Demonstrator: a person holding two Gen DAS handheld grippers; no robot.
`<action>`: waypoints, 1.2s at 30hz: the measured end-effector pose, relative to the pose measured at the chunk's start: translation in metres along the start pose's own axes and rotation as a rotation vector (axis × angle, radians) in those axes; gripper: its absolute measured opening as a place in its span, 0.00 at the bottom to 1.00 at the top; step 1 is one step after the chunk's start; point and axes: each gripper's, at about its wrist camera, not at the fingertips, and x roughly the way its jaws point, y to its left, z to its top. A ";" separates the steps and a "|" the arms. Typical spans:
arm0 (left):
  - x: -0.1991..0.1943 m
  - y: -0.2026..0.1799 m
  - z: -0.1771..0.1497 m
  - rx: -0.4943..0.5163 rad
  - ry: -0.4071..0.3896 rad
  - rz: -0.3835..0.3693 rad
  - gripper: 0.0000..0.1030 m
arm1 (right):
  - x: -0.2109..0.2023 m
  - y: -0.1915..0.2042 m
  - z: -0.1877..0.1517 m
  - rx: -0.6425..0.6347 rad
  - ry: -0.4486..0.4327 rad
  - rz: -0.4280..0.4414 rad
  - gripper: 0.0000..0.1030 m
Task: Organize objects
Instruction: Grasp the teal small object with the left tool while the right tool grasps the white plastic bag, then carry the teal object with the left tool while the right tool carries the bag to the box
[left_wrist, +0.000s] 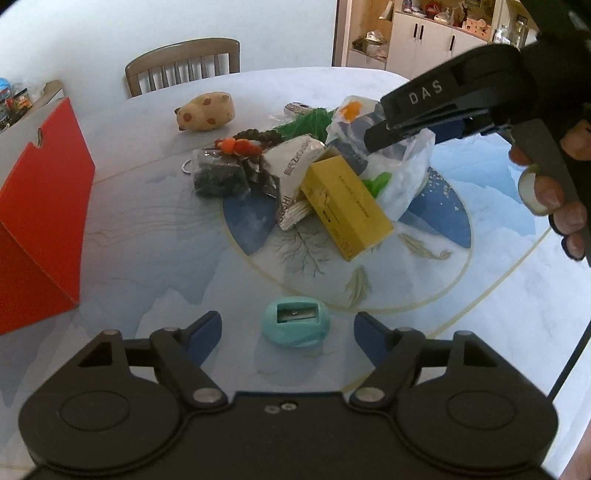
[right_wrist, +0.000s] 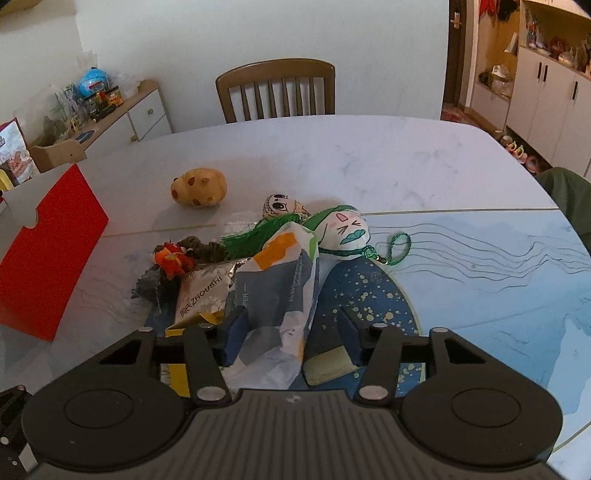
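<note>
Teal sharpener (left_wrist: 294, 325) sits between the left gripper's (left_wrist: 288, 332) spread fingers — right gripper's (right_wrist: 291, 334) fingers straddle a plastic bag (right_wrist: 280, 295), unclosed.

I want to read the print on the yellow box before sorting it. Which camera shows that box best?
The left wrist view: the yellow box lies there in full, top face and lines of print toward the camera, leaning on the pile. In the right wrist view only yellow slivers show, behind the right gripper and the plastic bag.

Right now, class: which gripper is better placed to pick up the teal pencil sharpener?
Left gripper: its open jaws flank the teal pencil sharpener. The right gripper straddles the plastic bag.
</note>
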 end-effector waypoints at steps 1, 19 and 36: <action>0.001 -0.001 0.000 0.009 0.000 0.002 0.73 | 0.000 0.000 0.000 0.001 0.002 0.005 0.41; 0.001 -0.003 0.004 0.019 -0.002 -0.036 0.36 | -0.008 0.000 0.003 0.013 -0.029 0.024 0.18; -0.049 0.049 0.033 -0.127 -0.078 -0.069 0.36 | -0.065 0.014 0.016 0.038 -0.100 0.080 0.18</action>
